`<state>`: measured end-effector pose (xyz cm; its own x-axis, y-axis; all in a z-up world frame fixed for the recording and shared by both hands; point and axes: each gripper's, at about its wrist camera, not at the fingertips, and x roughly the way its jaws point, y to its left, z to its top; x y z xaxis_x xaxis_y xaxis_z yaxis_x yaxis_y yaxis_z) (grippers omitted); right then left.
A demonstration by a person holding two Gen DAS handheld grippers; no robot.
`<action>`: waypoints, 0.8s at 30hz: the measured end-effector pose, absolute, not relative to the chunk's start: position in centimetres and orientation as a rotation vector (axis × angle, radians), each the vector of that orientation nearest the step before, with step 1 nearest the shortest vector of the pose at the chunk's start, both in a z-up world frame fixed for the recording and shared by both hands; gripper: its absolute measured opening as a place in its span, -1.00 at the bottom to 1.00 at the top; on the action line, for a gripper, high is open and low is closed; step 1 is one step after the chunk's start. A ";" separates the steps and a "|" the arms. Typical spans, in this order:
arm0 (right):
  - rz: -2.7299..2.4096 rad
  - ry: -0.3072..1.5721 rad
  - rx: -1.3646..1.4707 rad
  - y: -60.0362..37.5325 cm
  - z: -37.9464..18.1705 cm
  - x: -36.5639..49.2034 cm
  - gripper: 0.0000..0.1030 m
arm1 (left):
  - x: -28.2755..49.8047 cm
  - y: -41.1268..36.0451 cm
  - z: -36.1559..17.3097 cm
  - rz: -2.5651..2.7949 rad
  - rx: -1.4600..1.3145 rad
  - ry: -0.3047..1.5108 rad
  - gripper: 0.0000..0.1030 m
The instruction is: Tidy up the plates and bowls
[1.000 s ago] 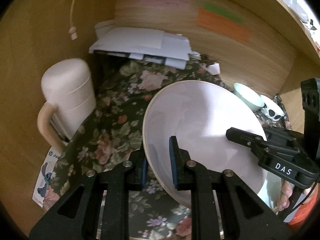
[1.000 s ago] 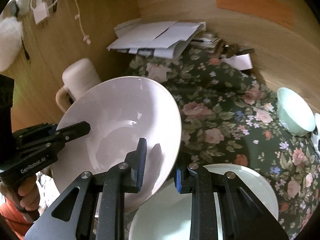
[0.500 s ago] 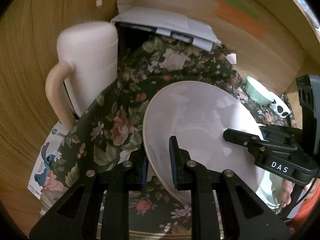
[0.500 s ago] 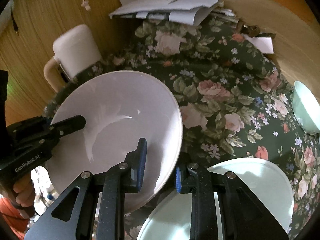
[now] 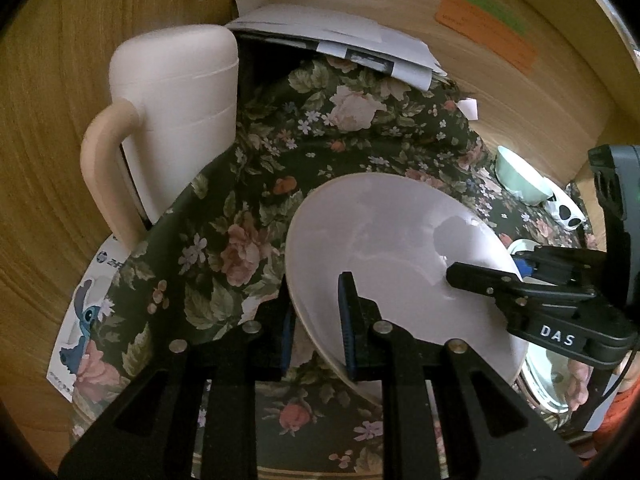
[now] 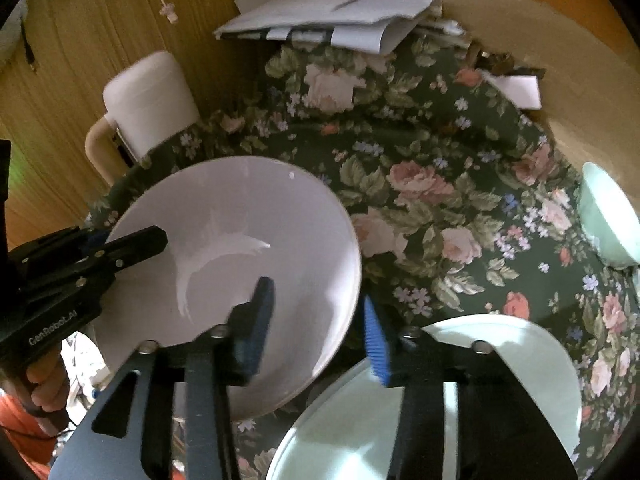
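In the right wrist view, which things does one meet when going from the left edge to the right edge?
Left tool → cream jug → white bowl → pale green plate → small green bowl.

Surface [image 6: 440, 168] draped in dark floral cloth | pale green plate [image 6: 500, 380] flat at near edge | mint bowl [image 6: 608, 216] far right | white jug [image 5: 180, 120] with beige handle at left | paper stack [image 6: 332, 20] at back
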<state>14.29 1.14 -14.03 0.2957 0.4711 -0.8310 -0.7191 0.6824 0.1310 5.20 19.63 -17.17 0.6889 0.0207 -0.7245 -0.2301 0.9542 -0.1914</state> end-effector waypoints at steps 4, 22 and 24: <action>0.797 0.950 -0.263 0.0 -12.7 14.2 0.01 | 5.1 19.5 -16.1 0.162 -0.260 0.779 -0.38; 0.643 0.758 -0.121 -10.1 -5.8 16.3 0.23 | 5.5 14.9 -9.6 0.133 -0.167 0.623 0.52; 0.619 0.739 -0.118 -11.3 -5.3 16.5 0.26 | 6.0 14.1 -9.2 0.122 -0.165 0.619 0.54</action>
<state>16.48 -11.28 -5.33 0.5712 0.4855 -0.6619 -0.5662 0.8168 0.1105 5.99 14.06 -9.24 0.8076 0.0643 -0.5862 -0.1631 0.9796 -0.1172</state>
